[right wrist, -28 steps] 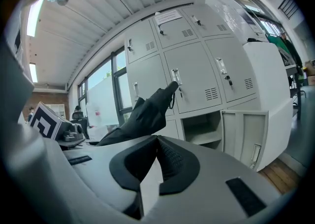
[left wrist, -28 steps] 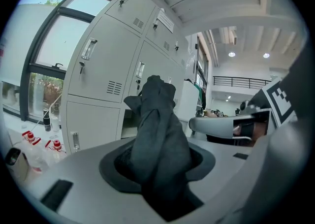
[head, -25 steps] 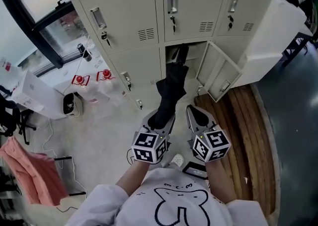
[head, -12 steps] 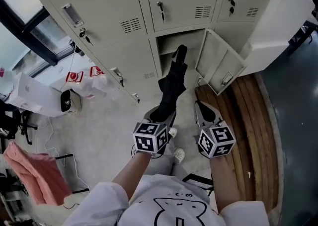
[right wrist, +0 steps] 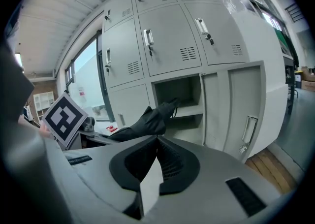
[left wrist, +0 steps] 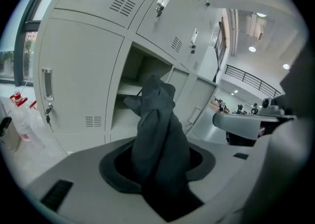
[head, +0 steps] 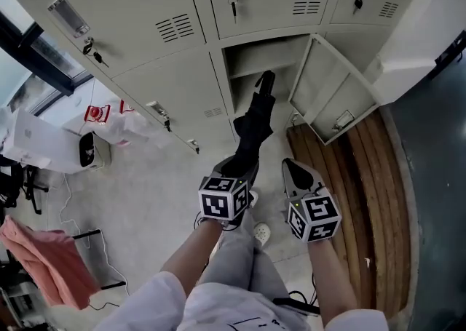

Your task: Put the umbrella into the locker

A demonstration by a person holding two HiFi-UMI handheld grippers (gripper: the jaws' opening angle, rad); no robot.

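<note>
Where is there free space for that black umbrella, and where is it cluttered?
The open locker looks bare above its shelf, between the shut lockers at left and its own swung-open door. The umbrella in the left claw points there. Crowded: the floor at left, with bags and a pink cloth.

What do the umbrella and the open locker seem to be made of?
The umbrella looks like dark matte fabric: it folds and creases softly. The locker is probably painted sheet metal, smooth pale beige; its open door is a thin, flat panel.
</note>
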